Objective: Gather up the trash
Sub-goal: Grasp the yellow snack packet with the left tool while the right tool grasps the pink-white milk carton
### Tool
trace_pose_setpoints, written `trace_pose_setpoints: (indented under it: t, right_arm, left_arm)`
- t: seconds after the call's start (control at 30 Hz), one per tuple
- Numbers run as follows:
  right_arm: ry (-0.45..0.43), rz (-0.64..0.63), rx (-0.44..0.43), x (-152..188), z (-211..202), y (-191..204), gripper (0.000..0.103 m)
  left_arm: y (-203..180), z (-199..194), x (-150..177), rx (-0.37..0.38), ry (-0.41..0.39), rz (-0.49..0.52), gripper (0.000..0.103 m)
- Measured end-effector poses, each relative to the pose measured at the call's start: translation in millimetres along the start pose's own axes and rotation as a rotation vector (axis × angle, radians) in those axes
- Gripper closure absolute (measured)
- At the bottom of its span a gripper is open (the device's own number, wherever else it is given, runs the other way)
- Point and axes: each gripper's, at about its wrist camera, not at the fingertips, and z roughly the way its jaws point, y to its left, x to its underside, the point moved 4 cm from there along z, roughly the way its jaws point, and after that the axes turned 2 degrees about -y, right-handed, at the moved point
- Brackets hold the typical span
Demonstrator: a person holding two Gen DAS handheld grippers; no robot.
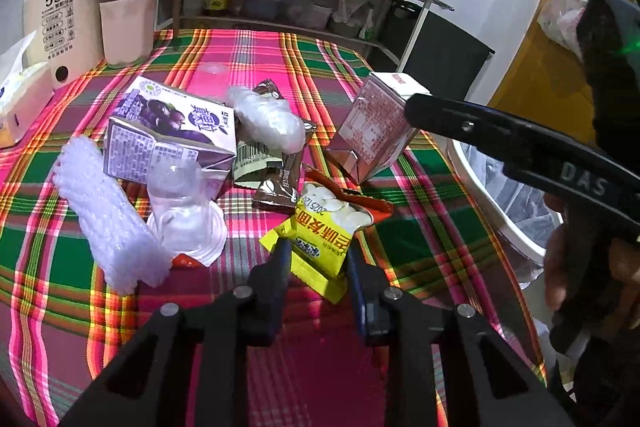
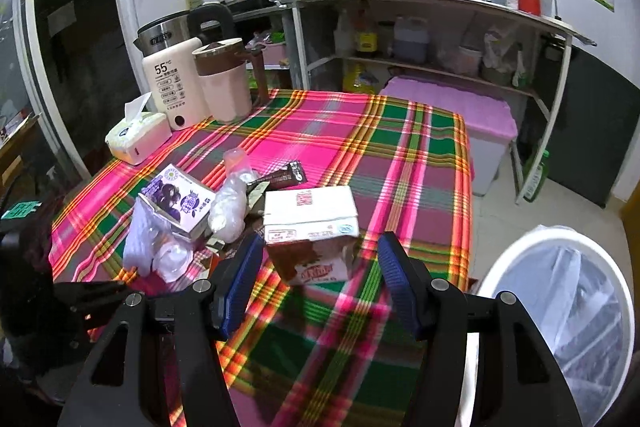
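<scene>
Trash lies in a heap on the plaid tablecloth [image 1: 360,67]. My left gripper [image 1: 318,257] is shut on a yellow snack wrapper [image 1: 320,223], one pad on each of its sides. My right gripper [image 2: 318,283] is open, its blue pads either side of a brown-and-white carton [image 2: 310,223] without touching it. From the left wrist that carton [image 1: 376,131] stands on end with a right finger [image 1: 480,131] beside it. A purple juice carton [image 1: 168,131], bubble wrap [image 1: 104,219], a crushed clear cup [image 1: 184,211] and brown wrappers [image 1: 276,187] lie left of the yellow wrapper.
A white bin with a plastic liner [image 2: 560,307] stands on the floor by the table's right edge. A tissue box [image 2: 136,139], a cream kettle [image 2: 172,87] and a pink jug [image 2: 224,83] fill the far left corner. Beyond the table stand a shelf unit [image 2: 420,39] and a pink-lidded box [image 2: 460,115].
</scene>
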Motion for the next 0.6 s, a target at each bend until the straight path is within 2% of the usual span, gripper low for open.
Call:
trace_pose_setpoints:
  t: [0.2,0.43,0.47,0.6]
  right_arm:
    - [0.005,-0.020,-0.008,-3,8,3,0.042]
    - [0.057,-0.016,0.026,-3,20,1,0.043]
    - [0.061,-0.007,0.013,-3,20,1,0.048]
    - [0.049,0.003,-0.003,-3,16,3,0.050]
  left_arm:
    - [0,0,0,0.010,-0.001,-0.010,0.074]
    - [1,0,0,0.019,-0.002,-0.018,0.074]
    - [1,0,1,0.020,-0.003,-0.019,0.074]
    - [1,-1,1,0.022,-0.003,-0.021,0.075]
